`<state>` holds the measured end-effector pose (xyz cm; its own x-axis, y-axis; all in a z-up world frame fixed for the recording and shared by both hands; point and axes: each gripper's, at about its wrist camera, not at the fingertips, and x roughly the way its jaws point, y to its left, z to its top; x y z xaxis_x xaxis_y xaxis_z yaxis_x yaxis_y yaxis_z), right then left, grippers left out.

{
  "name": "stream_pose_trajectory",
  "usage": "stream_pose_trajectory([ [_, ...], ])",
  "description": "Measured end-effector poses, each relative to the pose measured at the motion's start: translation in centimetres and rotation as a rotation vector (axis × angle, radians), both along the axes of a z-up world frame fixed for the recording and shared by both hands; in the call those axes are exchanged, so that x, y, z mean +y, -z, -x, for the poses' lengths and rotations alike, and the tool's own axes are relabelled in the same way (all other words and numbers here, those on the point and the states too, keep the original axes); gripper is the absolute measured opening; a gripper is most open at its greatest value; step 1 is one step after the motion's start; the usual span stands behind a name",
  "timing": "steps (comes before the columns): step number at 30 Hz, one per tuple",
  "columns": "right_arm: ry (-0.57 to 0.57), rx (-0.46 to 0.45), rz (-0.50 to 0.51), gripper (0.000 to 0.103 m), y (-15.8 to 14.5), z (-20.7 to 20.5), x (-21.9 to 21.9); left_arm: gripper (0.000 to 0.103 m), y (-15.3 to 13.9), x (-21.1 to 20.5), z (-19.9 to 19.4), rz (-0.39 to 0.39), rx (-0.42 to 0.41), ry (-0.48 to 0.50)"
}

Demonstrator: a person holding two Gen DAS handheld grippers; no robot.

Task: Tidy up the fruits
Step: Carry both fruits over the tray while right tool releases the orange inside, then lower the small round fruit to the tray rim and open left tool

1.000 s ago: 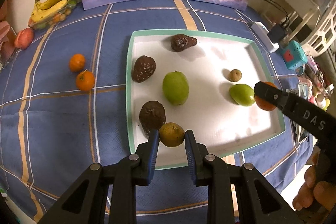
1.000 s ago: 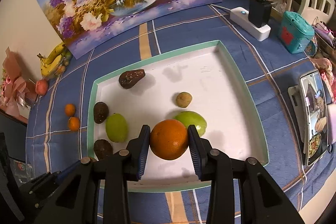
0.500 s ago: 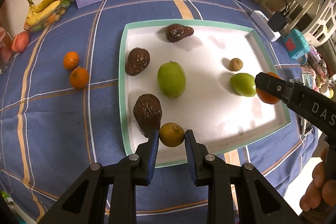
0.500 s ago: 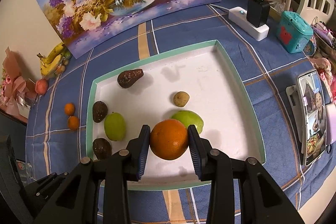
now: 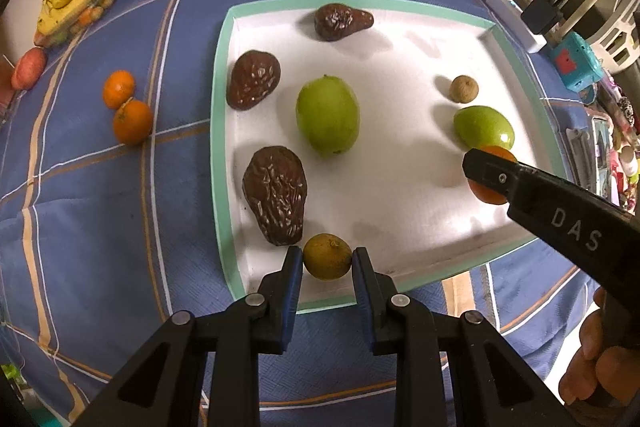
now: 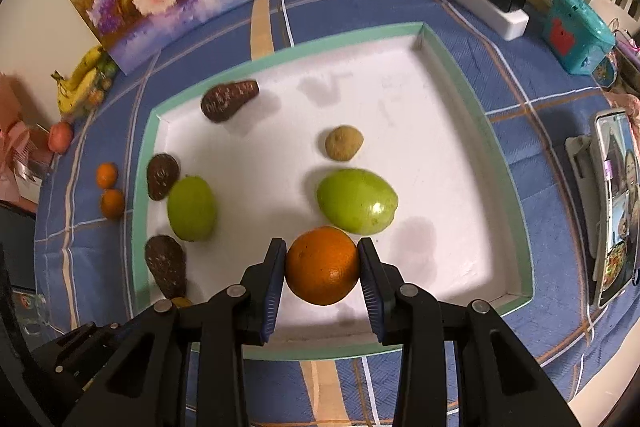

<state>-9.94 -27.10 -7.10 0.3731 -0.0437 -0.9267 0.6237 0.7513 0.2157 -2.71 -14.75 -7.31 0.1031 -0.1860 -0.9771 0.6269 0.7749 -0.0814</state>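
Reaching in over the tray's near rim [image 5: 228,259], the left gripper [image 5: 327,261] pinched a small yellow-brown fruit [image 5: 327,255] just beside a dark avocado [image 5: 276,195]. The right gripper [image 6: 322,269] extended level above the tray's [image 6: 500,131] white floor, clamped on an orange [image 6: 322,265] just in front of a green fruit [image 6: 356,201]. A bare hand [image 5: 600,359] held its handle.

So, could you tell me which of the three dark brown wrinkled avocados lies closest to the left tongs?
The largest one, at the tray's near-left corner, right beside the held yellowish-brown fruit.
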Motion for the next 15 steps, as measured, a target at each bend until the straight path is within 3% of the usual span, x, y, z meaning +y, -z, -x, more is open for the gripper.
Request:
stream_pose_trajectory([
  [15,-0.006,0.058,-0.029,0.038,1.9,0.0,0.0,0.028,1.4,-0.1,-0.3,-0.016,0.017,-0.006],
])
